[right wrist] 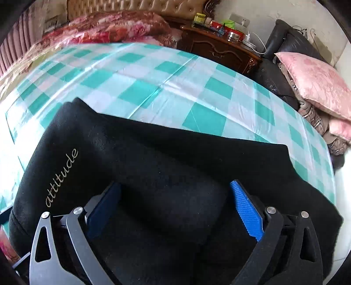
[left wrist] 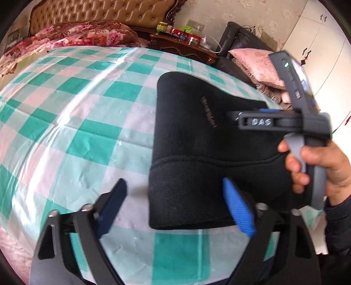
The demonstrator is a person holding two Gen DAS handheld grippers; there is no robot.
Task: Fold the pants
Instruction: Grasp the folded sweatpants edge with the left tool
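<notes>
Black folded pants (left wrist: pixel 197 153) with pale "attitude" lettering (right wrist: pixel 62 177) lie on the green-and-white checked bed sheet (left wrist: pixel 76 109). My left gripper (left wrist: pixel 175 206) is open at the pants' near left corner, its bright blue pad (left wrist: pixel 238 208) over the cloth and its dark pad (left wrist: pixel 111 206) over bare sheet. My right gripper (right wrist: pixel 175 208) is open just above the pants, with a soft bulge of black fabric between its pads and no pinch visible. In the left wrist view a hand (left wrist: pixel 318 164) holds the right gripper's body (left wrist: pixel 261 121) over the pants' right side.
A floral quilt (left wrist: pixel 83 32) and a tufted headboard (left wrist: pixel 98 13) are at the far end of the bed. To the right of the bed stand a dark wooden nightstand (right wrist: pixel 221 48) with small items, a black chair (right wrist: pixel 283 43) with pink pillows (right wrist: pixel 318 83), and white cupboard doors (left wrist: pixel 318 39).
</notes>
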